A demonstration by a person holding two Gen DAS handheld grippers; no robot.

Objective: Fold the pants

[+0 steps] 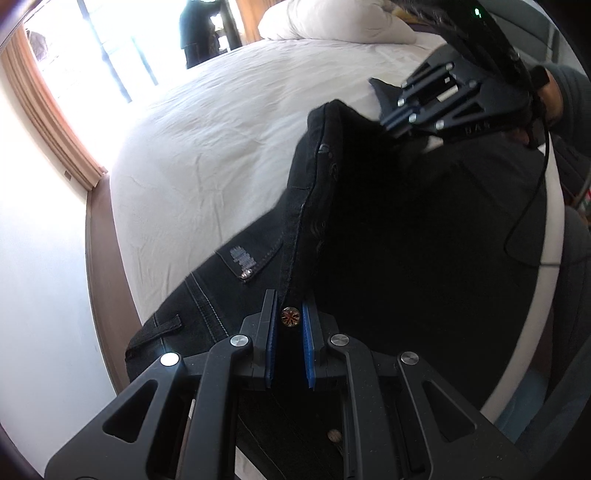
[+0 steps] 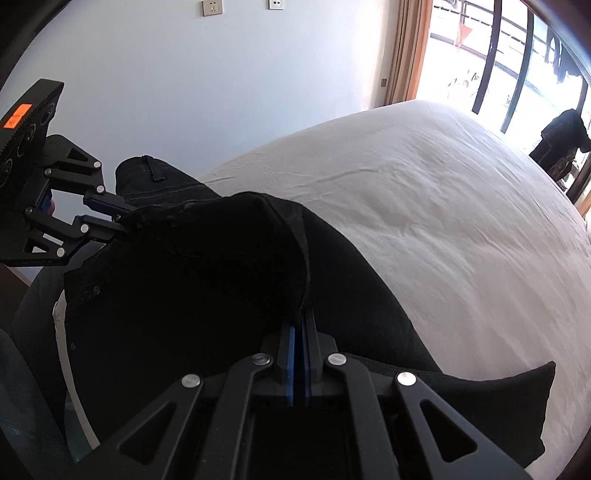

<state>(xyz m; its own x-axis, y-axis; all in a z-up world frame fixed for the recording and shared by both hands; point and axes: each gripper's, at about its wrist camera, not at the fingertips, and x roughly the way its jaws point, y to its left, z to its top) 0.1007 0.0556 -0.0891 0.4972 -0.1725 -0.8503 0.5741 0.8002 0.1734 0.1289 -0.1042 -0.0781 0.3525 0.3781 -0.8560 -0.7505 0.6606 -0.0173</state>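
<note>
White sheets cover the bed (image 1: 207,147), which fills both views under bright window light. On the left gripper (image 1: 290,314), the blue-padded fingers (image 1: 271,325) are clamped on the waistband of the black pants (image 1: 388,240), with the metal button (image 1: 290,316) sitting between the pads. In the right wrist view that same gripper (image 2: 123,218) bites the far end of the waistband. The right gripper (image 2: 300,325) has its fingers (image 2: 291,343) pressed together on the opposite edge of the waistband; from the left wrist view it (image 1: 388,125) appears at the upper right, gripping the dark cloth. Between the two grippers the pants hang open as a dark pocket, lifted above the near edge of the bed, with the legs trailing down onto the sheet. Beyond lie a white pillow (image 1: 332,20), tan curtains (image 1: 51,118), a pale wall (image 2: 184,92) with two sockets (image 2: 212,6), and the window (image 2: 480,48).
</note>
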